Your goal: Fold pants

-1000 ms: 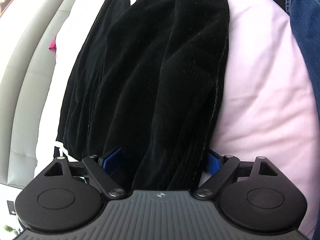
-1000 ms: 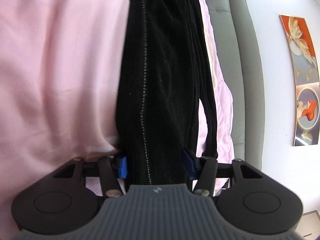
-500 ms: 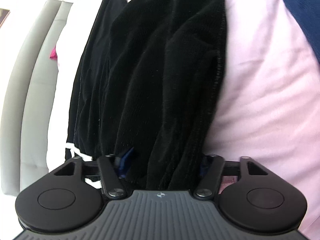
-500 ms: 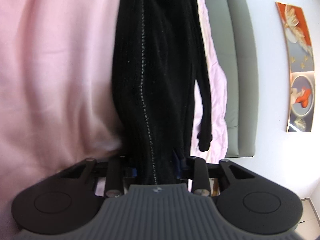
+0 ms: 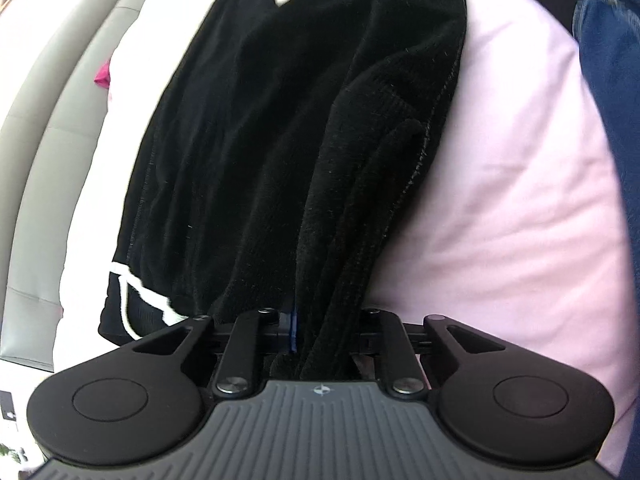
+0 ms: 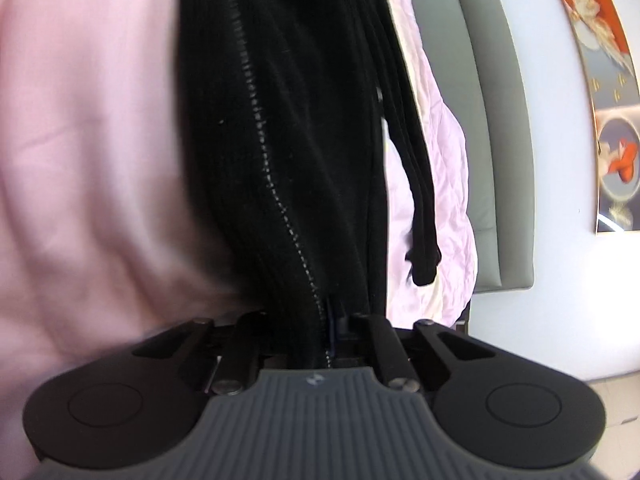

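Observation:
Black corduroy pants (image 5: pixel 280 120) lie lengthwise on a pink bedsheet (image 5: pixel 500 200). My left gripper (image 5: pixel 320 336) has a bunched fold of the pants' near edge between its jaws, which are closing on it. A white cord or stripe (image 5: pixel 132 280) shows at the pants' left corner. In the right wrist view the pants (image 6: pixel 300 100) run away from me with a stitched seam down the middle. My right gripper (image 6: pixel 320 332) is shut on the cloth right at that seam. A loose black end (image 6: pixel 424 256) hangs off to the right.
The pink sheet (image 6: pixel 100 140) covers the bed. A grey padded headboard (image 5: pixel 48 140) (image 6: pixel 492 120) borders it. Blue denim (image 5: pixel 612 80) stands at the right edge of the left wrist view. A framed picture (image 6: pixel 608 100) hangs on the white wall. A small magenta item (image 5: pixel 103 76) lies near the headboard.
Both grippers' jaws came together from wide apart onto the black cloth. The fabric has bunched up and lifted a little at each grip.

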### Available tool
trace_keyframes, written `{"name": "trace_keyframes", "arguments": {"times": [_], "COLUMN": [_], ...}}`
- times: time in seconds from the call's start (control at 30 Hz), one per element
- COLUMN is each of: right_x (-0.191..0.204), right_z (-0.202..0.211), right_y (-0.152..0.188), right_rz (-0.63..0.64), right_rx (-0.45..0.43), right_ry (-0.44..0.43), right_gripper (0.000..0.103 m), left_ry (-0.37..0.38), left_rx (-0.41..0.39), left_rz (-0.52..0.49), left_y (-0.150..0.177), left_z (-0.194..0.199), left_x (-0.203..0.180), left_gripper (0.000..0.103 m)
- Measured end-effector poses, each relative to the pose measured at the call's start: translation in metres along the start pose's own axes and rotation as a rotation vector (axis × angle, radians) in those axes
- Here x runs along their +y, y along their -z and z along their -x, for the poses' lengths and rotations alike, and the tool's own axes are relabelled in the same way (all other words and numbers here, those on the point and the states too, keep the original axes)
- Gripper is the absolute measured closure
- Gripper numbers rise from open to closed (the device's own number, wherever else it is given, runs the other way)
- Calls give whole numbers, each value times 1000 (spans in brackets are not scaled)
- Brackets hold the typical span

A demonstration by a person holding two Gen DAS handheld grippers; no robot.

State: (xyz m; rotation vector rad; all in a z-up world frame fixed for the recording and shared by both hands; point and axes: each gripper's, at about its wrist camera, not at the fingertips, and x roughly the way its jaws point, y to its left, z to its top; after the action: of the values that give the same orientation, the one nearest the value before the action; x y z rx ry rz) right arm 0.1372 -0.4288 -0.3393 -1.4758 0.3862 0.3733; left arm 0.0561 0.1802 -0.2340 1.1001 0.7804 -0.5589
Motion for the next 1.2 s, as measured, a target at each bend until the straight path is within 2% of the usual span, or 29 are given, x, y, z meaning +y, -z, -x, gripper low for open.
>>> {"name": "trace_keyframes", "arguments": {"times": [0.2, 0.33, 0.6, 0.73, 0.77, 0.93, 1.03, 1.2], "right_x": [-35, -66, -101, -142, -160, -215, -232, -245], "right_z": [30, 25, 32, -10, -36, -117, -172, -258], "right_y": [-3, -6, -12, -25, -29, -53, -77, -129], "right_rz": [-87, -106, -110, -84, -71, 18, 111, 139], "right_rx": [-36, -47, -54, -57, -51, 2, 38, 87], "right_ry": [103, 132, 151, 147, 129, -62, -154, -141], "right_gripper": [101, 100, 100, 100, 100, 100, 99, 96], "left_ry": [-10, 9, 144, 185, 212, 318, 334, 366], "left_rx": [-68, -91, -145, -175, -170, -120, -91, -24], "left_rz": [110, 150, 245, 357, 384, 499, 571, 682], "left_y": [-7, -13, -11, -6, -6, -5, -7, 5], "left_z": [22, 26, 15, -11, -20, -79, -118, -168], "left_x": [42, 64, 134, 202, 218, 286, 308, 322], "left_gripper": [84, 84, 84, 84, 84, 82, 82, 80]}}
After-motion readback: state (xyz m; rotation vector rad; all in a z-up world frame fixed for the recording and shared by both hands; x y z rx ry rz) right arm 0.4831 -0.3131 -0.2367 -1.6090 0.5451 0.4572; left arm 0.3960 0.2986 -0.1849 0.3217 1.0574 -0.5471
